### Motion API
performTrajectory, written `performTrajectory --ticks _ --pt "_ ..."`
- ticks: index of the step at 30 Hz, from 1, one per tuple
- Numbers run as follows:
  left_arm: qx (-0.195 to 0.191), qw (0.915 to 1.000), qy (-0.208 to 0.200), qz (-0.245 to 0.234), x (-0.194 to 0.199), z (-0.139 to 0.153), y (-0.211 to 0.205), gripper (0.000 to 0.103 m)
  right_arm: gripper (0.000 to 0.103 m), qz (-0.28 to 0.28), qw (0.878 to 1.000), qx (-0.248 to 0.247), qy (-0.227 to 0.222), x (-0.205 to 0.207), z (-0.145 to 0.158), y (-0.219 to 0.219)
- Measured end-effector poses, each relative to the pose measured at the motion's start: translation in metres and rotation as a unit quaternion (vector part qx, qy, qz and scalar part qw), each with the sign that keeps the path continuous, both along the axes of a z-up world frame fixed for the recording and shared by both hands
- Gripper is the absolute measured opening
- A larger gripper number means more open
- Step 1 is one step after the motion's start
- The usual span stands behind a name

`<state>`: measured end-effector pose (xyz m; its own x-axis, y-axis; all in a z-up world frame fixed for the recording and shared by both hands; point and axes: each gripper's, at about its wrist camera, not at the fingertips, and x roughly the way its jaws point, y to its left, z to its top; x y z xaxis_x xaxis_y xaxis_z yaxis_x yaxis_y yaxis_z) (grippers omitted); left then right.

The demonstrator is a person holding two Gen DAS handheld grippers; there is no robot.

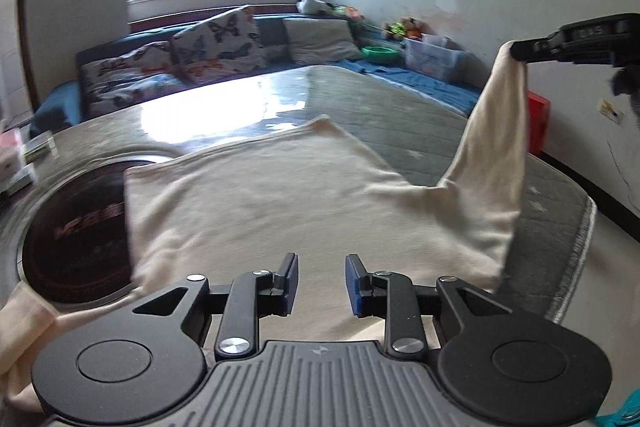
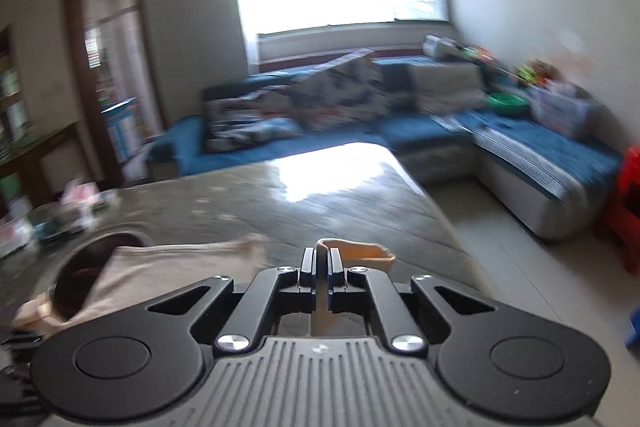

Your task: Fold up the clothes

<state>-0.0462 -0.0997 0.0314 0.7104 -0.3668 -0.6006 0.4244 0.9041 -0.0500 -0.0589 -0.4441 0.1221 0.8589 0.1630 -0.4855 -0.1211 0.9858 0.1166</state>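
A cream garment (image 1: pixel 272 195) lies spread on the grey quilted table cover (image 1: pixel 380 99). Its right sleeve (image 1: pixel 496 131) is pulled up off the table, and my right gripper (image 1: pixel 516 50) is shut on the sleeve's end, high at the right. My left gripper (image 1: pixel 322 281) hovers open just above the garment's near part, with nothing between its fingers. In the right wrist view my right gripper (image 2: pixel 321 261) is shut on a fold of the cream sleeve (image 2: pixel 360 251), and the rest of the garment (image 2: pixel 160 267) lies at the lower left.
A dark round inset (image 1: pixel 76 235) sits in the table at the left, partly under the garment. Small boxes (image 1: pixel 24 159) lie at the far left edge. A blue sofa (image 2: pixel 520 143) with patterned cushions (image 1: pixel 216 43) stands behind. A red stool (image 2: pixel 628 211) is at the right.
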Motion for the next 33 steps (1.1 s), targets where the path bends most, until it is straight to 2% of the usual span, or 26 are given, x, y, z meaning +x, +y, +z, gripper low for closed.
performTrajectory --ticks 7,12,21,24,28,33 --pt "-0.015 0.9973 -0.007 0.072 -0.01 0.003 0.052 0.031 0.004 0.122 0.992 -0.022 0.0 0.013 0.008 0.081" --pt "-0.015 0.9947 0.0 0.102 -0.022 -0.002 0.073 0.031 0.004 0.206 0.977 -0.037 0.029 0.025 -0.009 0.147" --pt "-0.019 0.9917 0.005 0.127 -0.026 -0.005 0.089 0.031 0.005 0.295 0.951 -0.043 0.085 0.008 -0.044 0.201" --pt "-0.019 0.9928 0.005 0.118 -0.024 -0.004 0.085 0.031 0.01 0.308 0.946 -0.04 0.09 0.005 -0.046 0.206" --pt "-0.019 0.9948 0.001 0.1 -0.021 -0.002 0.076 0.031 0.012 0.296 0.95 -0.049 0.091 0.001 -0.044 0.193" --pt "-0.022 0.9975 -0.002 0.067 -0.018 0.0 0.059 0.031 0.012 0.252 0.956 -0.098 0.113 0.0 -0.057 0.156"
